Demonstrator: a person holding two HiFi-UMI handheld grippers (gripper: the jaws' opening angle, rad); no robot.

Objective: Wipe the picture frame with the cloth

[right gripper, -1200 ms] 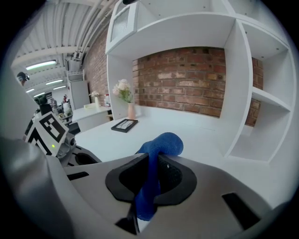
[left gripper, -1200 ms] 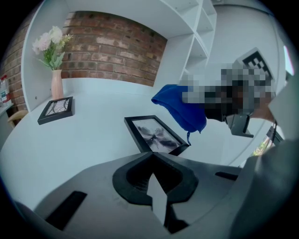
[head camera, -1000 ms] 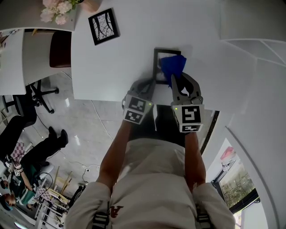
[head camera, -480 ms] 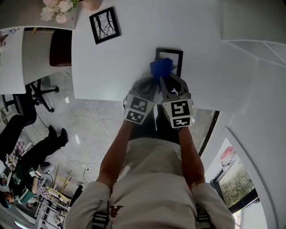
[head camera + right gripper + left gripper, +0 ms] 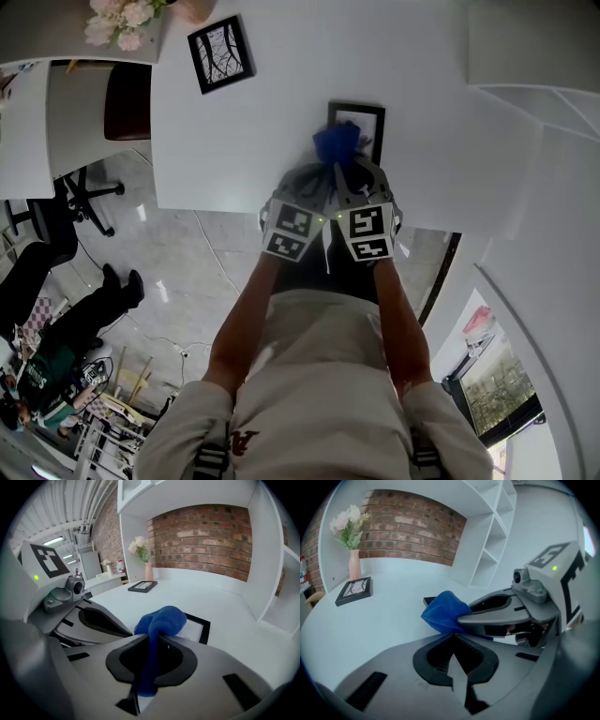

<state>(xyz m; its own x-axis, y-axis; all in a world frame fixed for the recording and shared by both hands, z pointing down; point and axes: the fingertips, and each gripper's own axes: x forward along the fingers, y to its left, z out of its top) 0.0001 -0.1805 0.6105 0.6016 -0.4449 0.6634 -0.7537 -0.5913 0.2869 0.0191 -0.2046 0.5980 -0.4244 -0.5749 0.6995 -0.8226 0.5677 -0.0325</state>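
1. The place reads as an office or studio space dressed up like a home corner.
2. Exposed ceiling pipes (image 5: 89, 503) and strip lights (image 5: 52, 541) at 10 o'clock in the right gripper view suit a workplace.
3. In the head view, a swivel chair (image 5: 80, 197) stands at 9 o'clock and a seated person (image 5: 56, 328) is at 8 o'clock on a polished pale floor (image 5: 187, 272).
4. The homely touches are a brick wall (image 5: 211, 531), white shelving (image 5: 497, 536), a white table (image 5: 244, 141), a vase of flowers (image 5: 354, 564) and a small framed picture (image 5: 222, 52).
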